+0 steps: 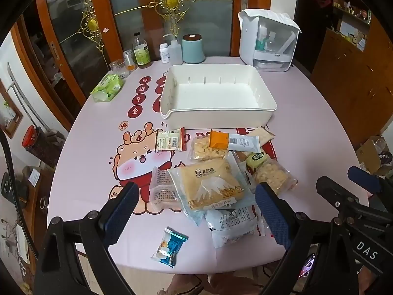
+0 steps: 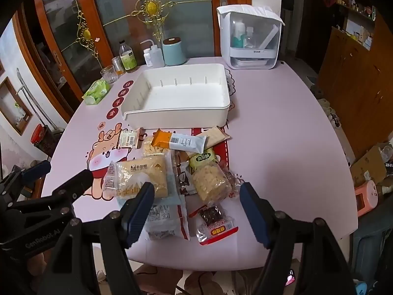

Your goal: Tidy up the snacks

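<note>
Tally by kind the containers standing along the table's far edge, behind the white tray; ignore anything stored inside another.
Bottles: 3 (green-labelled bottle, white pill bottle, squeeze bottle)
Drinking glass: 1
Small jar: 1
Teal canister: 1
White storage box: 1
Total: 7

Left gripper (image 1: pixel 196 209) tilted steeply downward, jaws spread wide, nothing between pads. Right gripper (image 2: pixel 199 209) pitched down likewise, jaws apart, empty. Both side by side, close together.
</note>
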{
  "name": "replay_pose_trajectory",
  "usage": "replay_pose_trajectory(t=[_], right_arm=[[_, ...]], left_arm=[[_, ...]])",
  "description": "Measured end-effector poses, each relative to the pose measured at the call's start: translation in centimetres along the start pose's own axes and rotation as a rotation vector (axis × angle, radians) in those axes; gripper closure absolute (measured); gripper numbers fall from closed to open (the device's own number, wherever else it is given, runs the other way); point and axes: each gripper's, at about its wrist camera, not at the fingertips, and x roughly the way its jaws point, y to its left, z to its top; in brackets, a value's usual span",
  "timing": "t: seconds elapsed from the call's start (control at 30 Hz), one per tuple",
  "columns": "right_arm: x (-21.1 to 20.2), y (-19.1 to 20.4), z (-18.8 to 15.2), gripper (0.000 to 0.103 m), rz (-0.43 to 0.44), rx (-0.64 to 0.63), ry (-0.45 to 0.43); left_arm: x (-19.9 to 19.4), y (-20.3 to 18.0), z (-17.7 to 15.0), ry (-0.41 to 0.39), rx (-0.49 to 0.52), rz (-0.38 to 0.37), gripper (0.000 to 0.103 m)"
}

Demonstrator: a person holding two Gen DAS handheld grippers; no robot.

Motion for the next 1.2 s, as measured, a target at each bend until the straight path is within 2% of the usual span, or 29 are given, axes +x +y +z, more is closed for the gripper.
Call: replay_pose_trajectory(t=[0.67,1.2], right_arm=[[0.1,0.4,0.1,0.030,0.005,0.008,0.011],[-0.4,-0.9,-0.4,0.030,0.006,0.032,-0.001]], left_arm=[[0.7,0.3,-0.3,0.018,-0.008,-0.020,0.008],[0.8,0.0,-0.4,0.020,-0.012,-0.044,0.008]])
